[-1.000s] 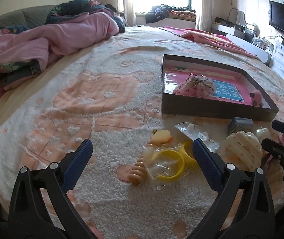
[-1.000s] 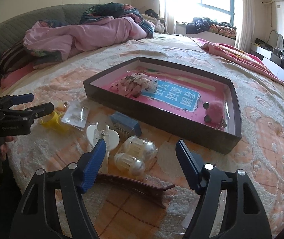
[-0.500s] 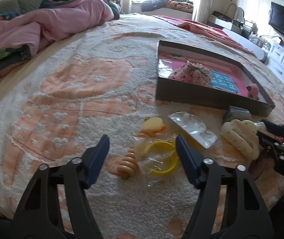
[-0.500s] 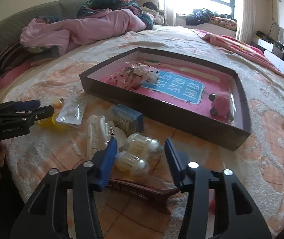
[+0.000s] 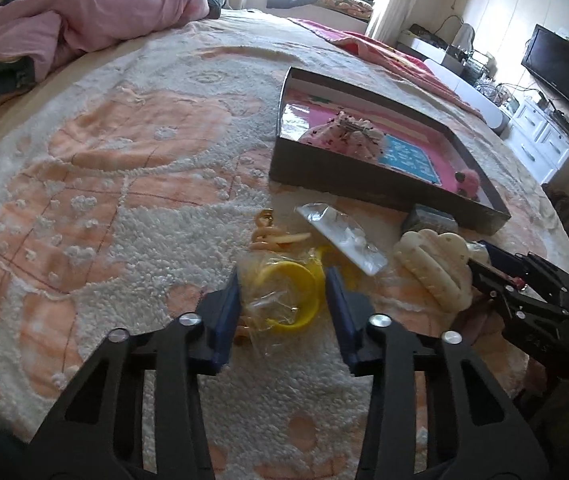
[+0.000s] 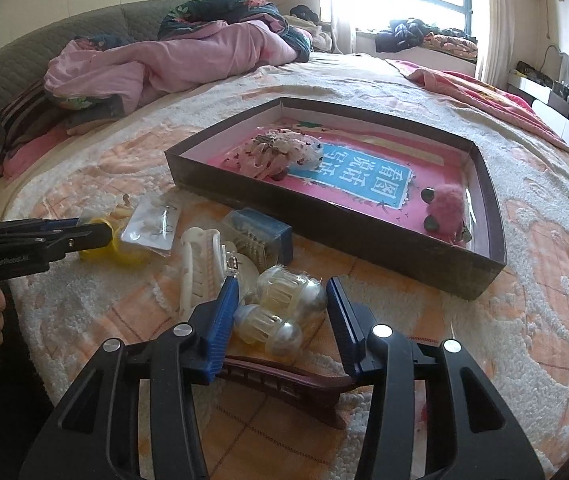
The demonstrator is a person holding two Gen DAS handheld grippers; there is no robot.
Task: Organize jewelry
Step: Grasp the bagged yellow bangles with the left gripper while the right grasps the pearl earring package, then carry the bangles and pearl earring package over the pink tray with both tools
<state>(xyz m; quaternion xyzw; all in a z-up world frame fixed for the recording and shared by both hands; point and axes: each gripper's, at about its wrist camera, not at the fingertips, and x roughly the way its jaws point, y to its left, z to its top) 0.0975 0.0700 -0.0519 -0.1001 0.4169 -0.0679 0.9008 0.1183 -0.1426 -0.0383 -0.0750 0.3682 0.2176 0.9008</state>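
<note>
Both pickups were in hand at once. The left gripper (image 5: 282, 300) stood open astride the bagged yellow bangle (image 5: 284, 292), which lay on the bedspread just in front of the shallow box (image 5: 372, 190). The right gripper (image 6: 282, 312) stood open around the clear pearl-tipped claw clips (image 6: 280, 308), also before the box. Next, I judged, each needed to close fully before lifting toward the box.

**What We Cannot See Well**

The dark red hair clip (image 6: 284, 384) sits under the right gripper (image 6: 282, 320), so its ends are hidden. The yellow ring (image 5: 288, 292) between the left jaws is in a crinkly bag, so it looks blurry. The small earrings (image 6: 160, 224) are too tiny to make out.
</note>
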